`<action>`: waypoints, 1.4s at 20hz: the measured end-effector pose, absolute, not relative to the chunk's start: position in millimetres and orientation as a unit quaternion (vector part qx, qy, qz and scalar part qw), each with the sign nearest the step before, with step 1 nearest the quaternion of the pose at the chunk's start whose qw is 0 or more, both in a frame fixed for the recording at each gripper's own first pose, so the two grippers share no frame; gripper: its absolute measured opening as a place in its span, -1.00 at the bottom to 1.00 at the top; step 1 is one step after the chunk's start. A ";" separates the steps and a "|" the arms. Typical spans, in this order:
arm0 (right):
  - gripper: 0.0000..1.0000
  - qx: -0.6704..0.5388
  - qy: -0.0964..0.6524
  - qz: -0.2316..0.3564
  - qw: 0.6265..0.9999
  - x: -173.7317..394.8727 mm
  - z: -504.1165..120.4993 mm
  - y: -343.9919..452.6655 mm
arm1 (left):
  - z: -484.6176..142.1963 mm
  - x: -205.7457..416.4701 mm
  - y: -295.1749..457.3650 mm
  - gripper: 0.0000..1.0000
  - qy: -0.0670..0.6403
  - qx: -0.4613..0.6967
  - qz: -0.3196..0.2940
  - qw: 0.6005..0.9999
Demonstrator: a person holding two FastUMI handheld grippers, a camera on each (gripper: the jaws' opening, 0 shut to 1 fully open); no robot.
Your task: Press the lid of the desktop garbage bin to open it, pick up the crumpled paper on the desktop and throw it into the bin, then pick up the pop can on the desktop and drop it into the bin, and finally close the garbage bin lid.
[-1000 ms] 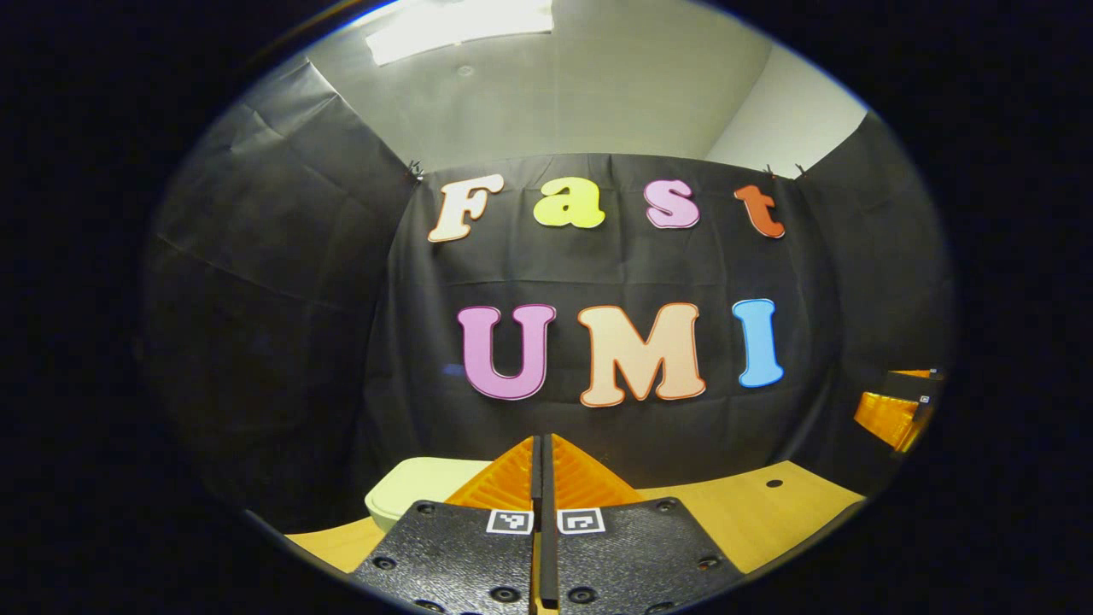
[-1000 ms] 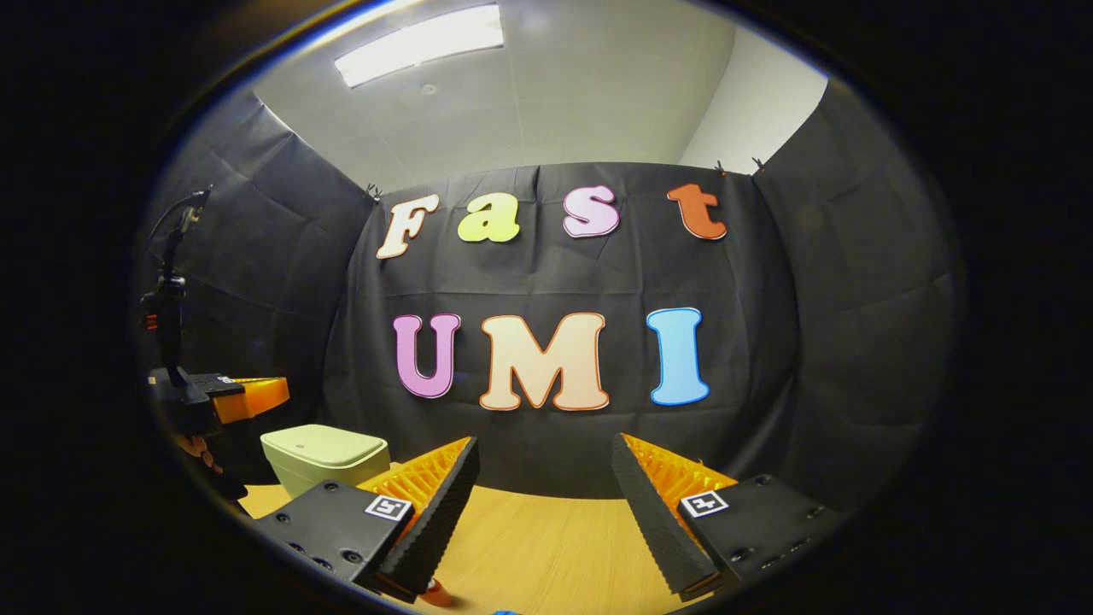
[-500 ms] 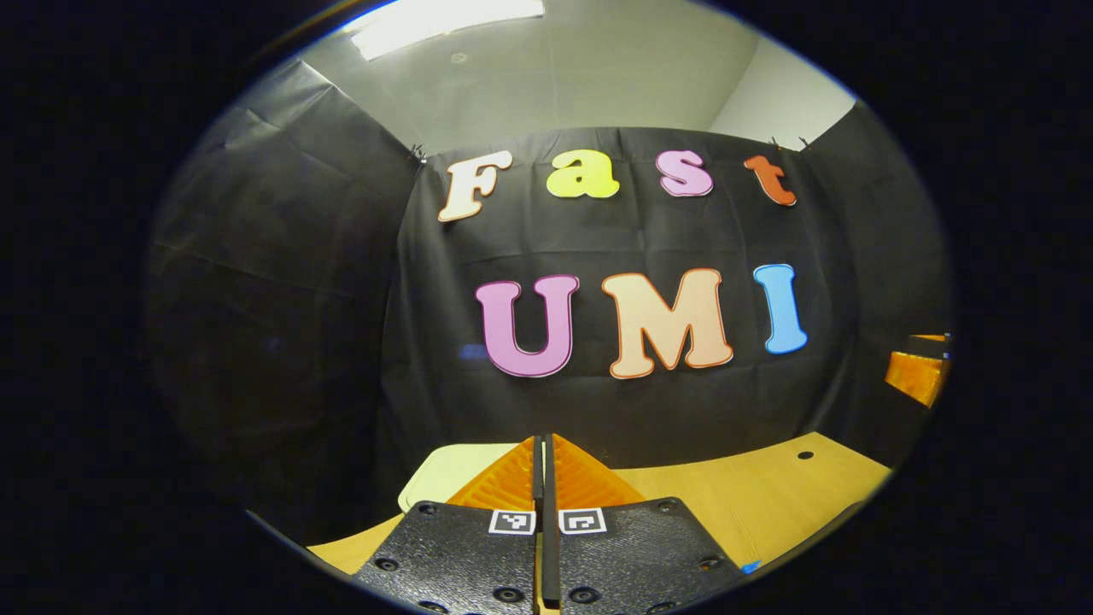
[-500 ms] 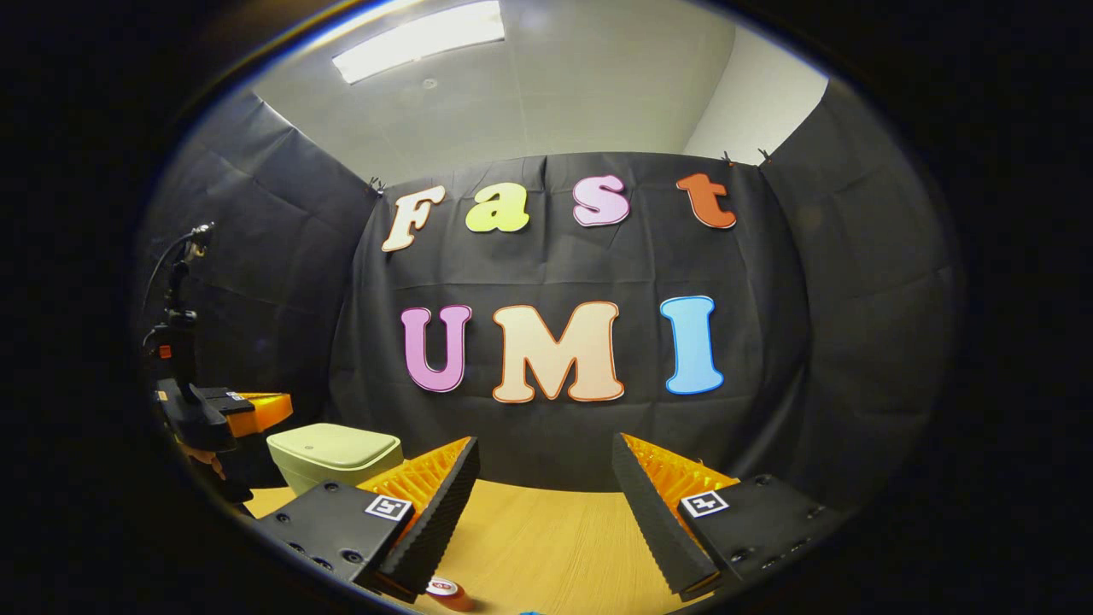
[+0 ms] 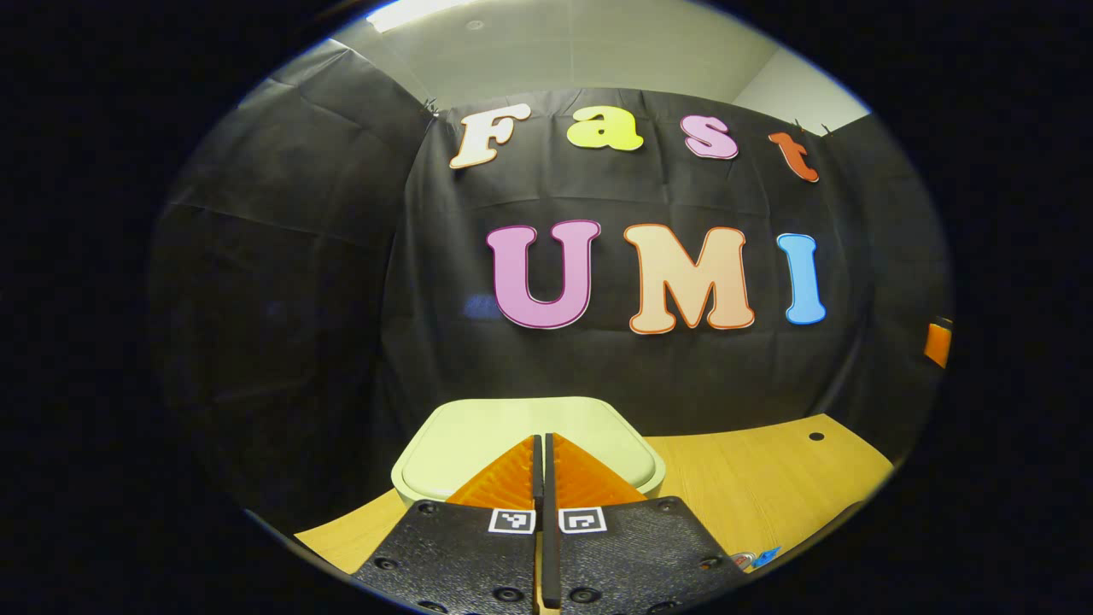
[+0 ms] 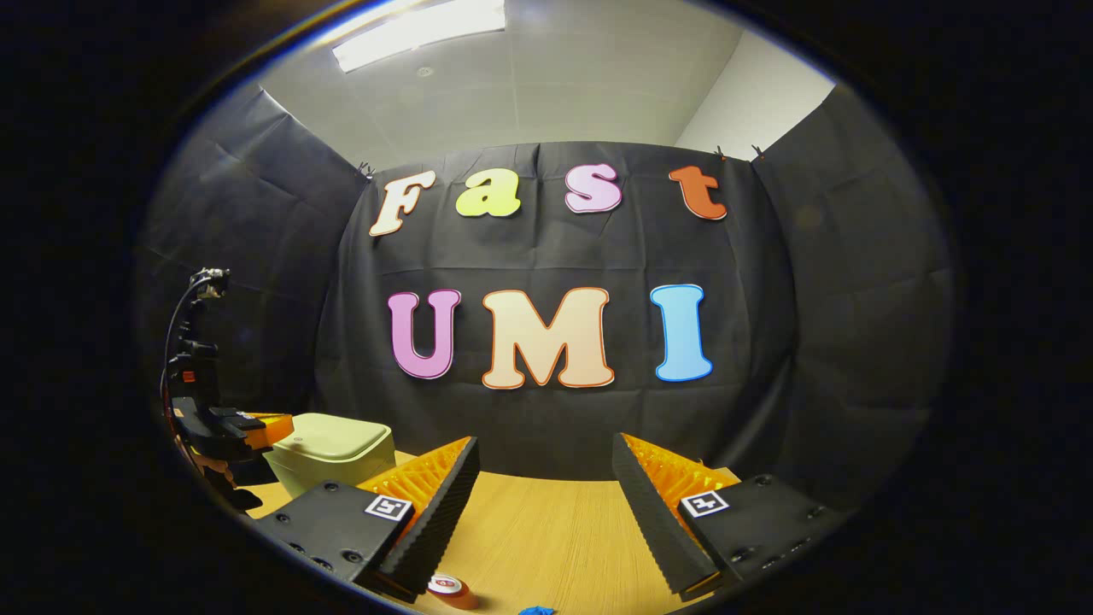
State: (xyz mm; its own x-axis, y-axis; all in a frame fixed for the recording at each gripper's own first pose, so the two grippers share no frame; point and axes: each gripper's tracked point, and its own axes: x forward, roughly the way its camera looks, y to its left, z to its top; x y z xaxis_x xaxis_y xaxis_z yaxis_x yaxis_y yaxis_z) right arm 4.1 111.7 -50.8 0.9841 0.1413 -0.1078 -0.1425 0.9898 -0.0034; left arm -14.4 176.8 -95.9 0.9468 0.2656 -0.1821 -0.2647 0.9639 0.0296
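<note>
The pale green bin (image 5: 478, 444) stands on the wooden table with its lid down. My left gripper (image 5: 542, 440) is shut, and its tips sit over the middle of the lid; I cannot tell whether they touch it. In the right gripper view the bin (image 6: 329, 448) is at the left, and the left gripper (image 6: 248, 424) reaches its lid from the left side. My right gripper (image 6: 542, 453) stands open above the table with nothing between its fingers. The pop can (image 6: 448, 588), red with a pale top, stands just below the right gripper's left finger. A sliver of the can (image 5: 741, 559) also shows low on the right.
A small blue object (image 6: 536, 611) lies on the wooden table (image 6: 546, 530) near the can; it shows again as a blue scrap (image 5: 766, 555). A small dark hole (image 5: 816, 436) marks the tabletop at the far right. Black cloth walls the booth behind the bin.
My left gripper, still shut, has moved forward and tipped down, so the bin lid now lies under its tips. The right gripper tilted down slightly, bringing the can into view.
</note>
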 end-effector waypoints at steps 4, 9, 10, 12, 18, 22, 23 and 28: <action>0.96 -0.011 0.058 0.067 0.996 2.3 -54.3 116.3 | -116.2 -12.2 180.7 -1.00 0.117 -0.002 0.130 0.985; 0.96 -0.015 0.062 0.070 0.995 1.7 -55.3 118.7 | -116.3 -9.5 180.1 -1.00 0.100 -0.006 0.130 0.986; 0.96 -0.017 0.063 0.071 0.995 1.4 -55.0 118.7 | -121.5 -9.3 177.3 -1.00 0.098 -0.049 0.123 0.986; 0.96 -0.018 0.065 0.075 0.995 0.9 -57.4 118.8 | -116.4 -10.4 173.7 -1.00 0.093 -0.112 0.112 0.983; 0.97 -0.017 0.055 0.094 0.994 6.2 -48.7 116.2 | -95.4 -7.1 175.9 -1.00 0.060 -0.081 0.124 0.987; 0.96 -0.003 0.054 0.101 0.993 9.4 -48.6 106.4 | -52.4 -5.2 174.2 -1.00 0.021 -0.055 0.136 0.989; 0.96 0.000 0.057 0.104 0.993 9.4 -51.6 103.8 | -41.8 -4.0 167.7 -1.00 0.009 -0.044 0.127 0.991; 0.96 0.008 0.082 0.117 0.990 12.7 -71.2 91.3 | -8.2 -14.6 126.7 -0.29 -0.024 -0.028 0.091 0.995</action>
